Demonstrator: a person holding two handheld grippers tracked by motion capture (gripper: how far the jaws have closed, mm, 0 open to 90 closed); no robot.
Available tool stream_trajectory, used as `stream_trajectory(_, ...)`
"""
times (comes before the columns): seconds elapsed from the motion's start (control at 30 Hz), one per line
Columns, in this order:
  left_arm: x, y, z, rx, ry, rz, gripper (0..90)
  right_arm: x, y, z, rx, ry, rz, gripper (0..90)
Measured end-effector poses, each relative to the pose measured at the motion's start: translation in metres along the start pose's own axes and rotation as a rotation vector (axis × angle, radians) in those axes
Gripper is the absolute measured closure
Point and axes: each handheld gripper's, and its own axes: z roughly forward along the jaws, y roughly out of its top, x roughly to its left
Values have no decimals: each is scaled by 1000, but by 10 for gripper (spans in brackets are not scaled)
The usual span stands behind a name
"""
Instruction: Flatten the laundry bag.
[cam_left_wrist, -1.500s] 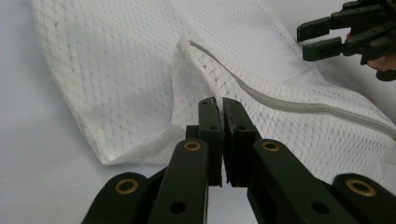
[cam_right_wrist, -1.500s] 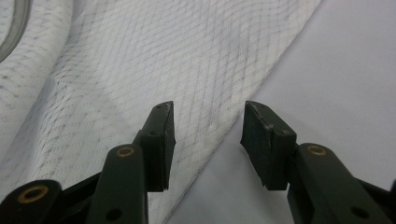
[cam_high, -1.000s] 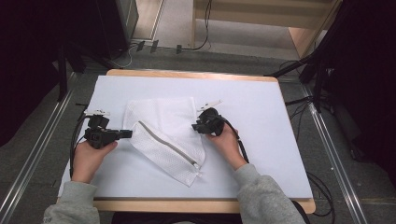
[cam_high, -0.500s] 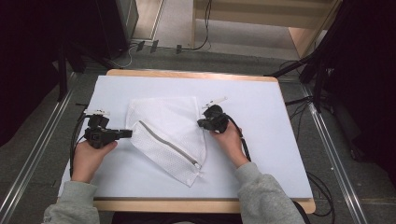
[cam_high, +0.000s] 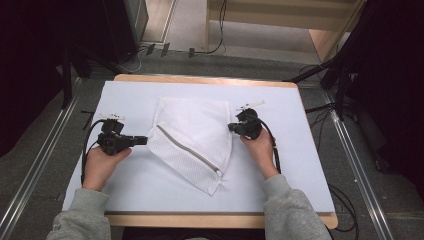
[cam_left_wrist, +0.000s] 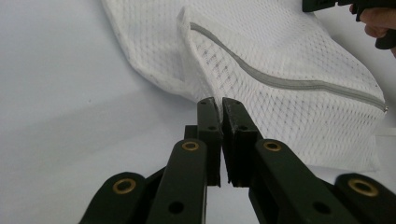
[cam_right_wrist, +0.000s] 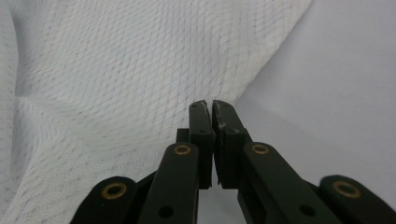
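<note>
A white mesh bag (cam_high: 192, 132) with a grey zipper (cam_high: 187, 150) lies flat in the middle of the white-covered table (cam_high: 280, 180). My left gripper (cam_high: 144, 140) is at the bag's left corner, shut on the mesh edge; the left gripper view shows the fabric (cam_left_wrist: 289, 60) meeting the closed tips of that gripper (cam_left_wrist: 218, 101). My right gripper (cam_high: 231, 127) is at the bag's right edge, shut on the mesh. The bag (cam_right_wrist: 116, 70) runs up to the closed tips of the right gripper (cam_right_wrist: 210, 103). The zipper (cam_left_wrist: 280, 81) looks shut along its length.
The table's wooden front edge (cam_high: 220, 220) lies close to the person's grey sleeves. Black cables (cam_high: 274, 150) trail from both grippers. Metal rails (cam_high: 35, 180) run along the floor on both sides. Bare white cover surrounds the bag.
The right gripper shut on the bag's right edge and moved to the right, drawing the bag wider and flatter. The left gripper stayed in place on the left corner.
</note>
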Motion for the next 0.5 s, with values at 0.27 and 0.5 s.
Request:
stream_trajectory(0.27,-3,8,10,12,-12,18,873,-25,-11,-15,-14,-24,80,885)
stream_trajectory(0.5,0,13,20,5,16,28,752,-27,-16,-14,2,-25,87,883)
